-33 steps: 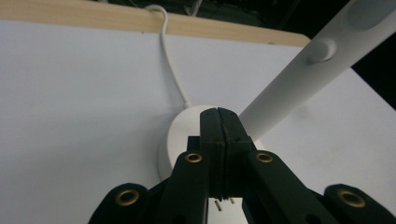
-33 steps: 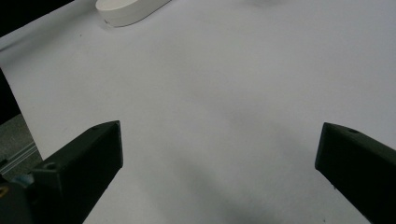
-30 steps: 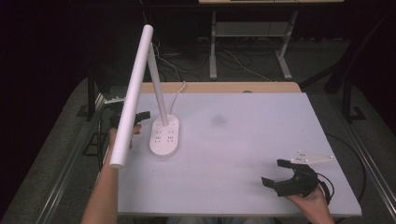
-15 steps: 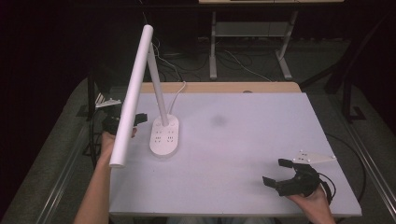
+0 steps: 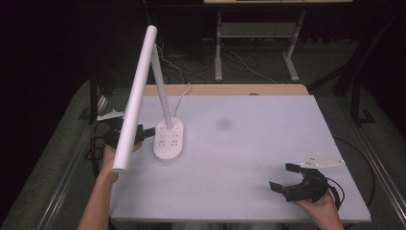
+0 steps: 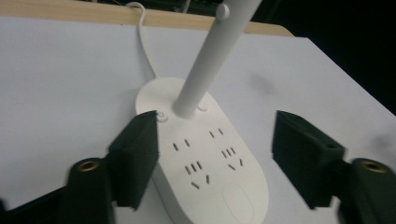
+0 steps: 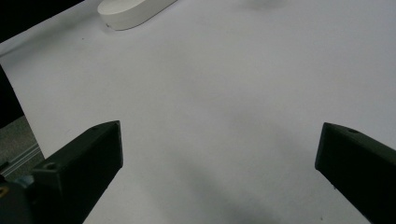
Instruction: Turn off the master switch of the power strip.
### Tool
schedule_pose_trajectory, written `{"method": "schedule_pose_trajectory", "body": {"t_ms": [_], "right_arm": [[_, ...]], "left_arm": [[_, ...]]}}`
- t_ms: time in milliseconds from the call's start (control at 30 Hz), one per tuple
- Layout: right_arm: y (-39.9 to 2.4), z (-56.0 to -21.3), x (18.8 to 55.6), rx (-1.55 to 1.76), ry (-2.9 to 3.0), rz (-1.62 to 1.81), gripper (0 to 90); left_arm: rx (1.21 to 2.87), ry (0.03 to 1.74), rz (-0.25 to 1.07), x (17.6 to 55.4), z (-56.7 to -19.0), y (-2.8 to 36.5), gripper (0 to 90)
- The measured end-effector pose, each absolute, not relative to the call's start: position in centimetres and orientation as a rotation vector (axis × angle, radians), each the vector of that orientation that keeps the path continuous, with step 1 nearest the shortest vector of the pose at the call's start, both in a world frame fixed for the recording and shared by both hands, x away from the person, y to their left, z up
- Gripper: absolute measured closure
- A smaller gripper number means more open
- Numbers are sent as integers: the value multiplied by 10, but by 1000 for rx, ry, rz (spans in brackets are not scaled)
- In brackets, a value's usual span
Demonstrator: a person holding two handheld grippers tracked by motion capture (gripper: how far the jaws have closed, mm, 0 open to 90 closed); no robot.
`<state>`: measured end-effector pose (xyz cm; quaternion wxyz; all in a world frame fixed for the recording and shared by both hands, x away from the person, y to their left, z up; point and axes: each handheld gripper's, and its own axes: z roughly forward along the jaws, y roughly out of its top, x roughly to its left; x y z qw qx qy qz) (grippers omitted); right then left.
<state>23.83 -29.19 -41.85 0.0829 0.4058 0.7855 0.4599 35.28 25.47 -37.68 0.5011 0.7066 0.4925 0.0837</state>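
White desk lamp (image 5: 168,139): it stands near the left edge of the table (image 5: 249,143); its oval base carries socket slots on top, a slanted stem rises from it, and a long tube head reaches toward the person.
Lamp cord (image 6: 145,51): white, it runs from the back of the base to the table's wooden far edge.
Left gripper (image 5: 143,132): just left of the base, pointing at it; its jaws have just been opening and now stand wide, one to each side of the base's near end, pressing on nothing. Whether the left jaw grazes the base, I cannot tell.
Right gripper (image 5: 285,178): near the table's front right corner, well apart from the lamp, jaws spread wide over bare tabletop, holding nothing.
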Motion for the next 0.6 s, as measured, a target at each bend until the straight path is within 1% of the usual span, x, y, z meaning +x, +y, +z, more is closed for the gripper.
{"method": "schedule_pose_trajectory", "body": {"t_ms": [33, 100, 133, 167, 233, 367, 600], "right_arm": [[-292, -419, 238, 1211, 2345, 1372, 2], [-292, -419, 238, 1213, 2345, 1372, 1], [-292, -419, 238, 1213, 2345, 1372, 1], [-292, -419, 238, 1212, 2345, 1371, 1], [-292, -419, 238, 1212, 2344, 1372, 1], [-292, -418, 238, 1214, 2343, 1370, 1], [-292, -418, 238, 1212, 2340, 1371, 1]], "left_arm": [[1709, 1183, 196, 351, -377, 255, 195], [1702, 1171, 189, 346, -377, 254, 128], [1703, 1164, 192, 343, -376, 253, 128], [1701, 1159, 188, 341, -376, 252, 70], [1723, 1151, 191, 333, -376, 248, 5], [1740, 1148, 220, 326, -378, 244, 0], [1746, 1090, 206, 306, -386, 236, 0]]}}
